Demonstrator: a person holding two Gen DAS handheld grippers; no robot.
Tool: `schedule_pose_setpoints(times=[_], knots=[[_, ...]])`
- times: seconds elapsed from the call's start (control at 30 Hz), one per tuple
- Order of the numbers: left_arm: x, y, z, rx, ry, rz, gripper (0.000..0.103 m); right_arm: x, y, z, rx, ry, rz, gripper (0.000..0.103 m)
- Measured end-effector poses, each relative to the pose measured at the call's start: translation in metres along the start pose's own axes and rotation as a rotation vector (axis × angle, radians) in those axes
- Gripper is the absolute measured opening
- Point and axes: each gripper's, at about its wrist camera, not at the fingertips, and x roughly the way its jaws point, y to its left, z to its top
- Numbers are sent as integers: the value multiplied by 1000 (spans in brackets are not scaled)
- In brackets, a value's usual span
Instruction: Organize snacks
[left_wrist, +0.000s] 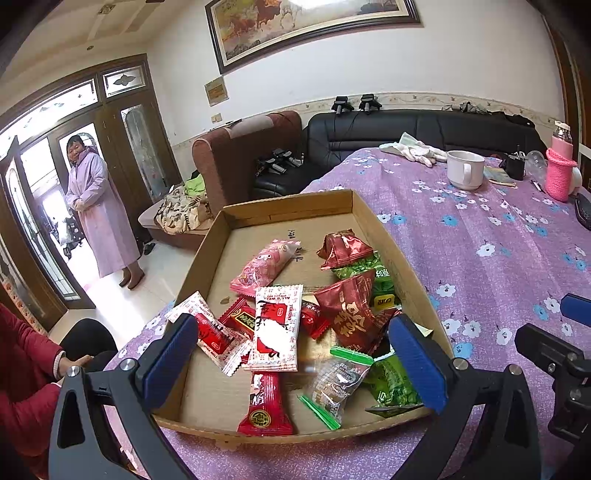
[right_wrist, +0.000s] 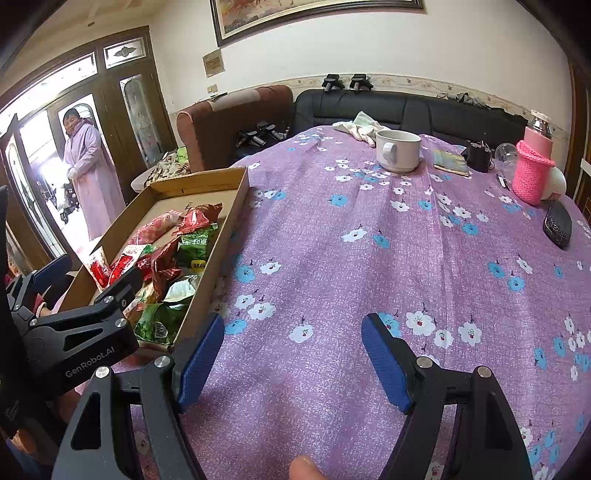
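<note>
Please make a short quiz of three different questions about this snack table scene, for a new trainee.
1. True or false: the left hand-held gripper is shut on a snack packet.
2. Multiple choice: the snack packets lie in A) a cardboard tray; B) the white mug; C) a plastic bag.
3. Short answer: what lies under the right hand-held gripper?

Key
1. False. Its jaws stand open over the tray and hold nothing.
2. A.
3. Only the purple flowered tablecloth; the gripper is open and empty, to the right of the tray.
</note>
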Motion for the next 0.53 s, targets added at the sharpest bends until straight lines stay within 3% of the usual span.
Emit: schedule_pose_setpoints(times=[0.4, 0.53], knots=[[-5, -2, 5, 4, 0, -18, 103, -1, -5, 2, 18, 2, -14, 81], [-19, -3, 6, 13, -40, -23, 103, -3, -11, 5, 46, -6, -41, 81]])
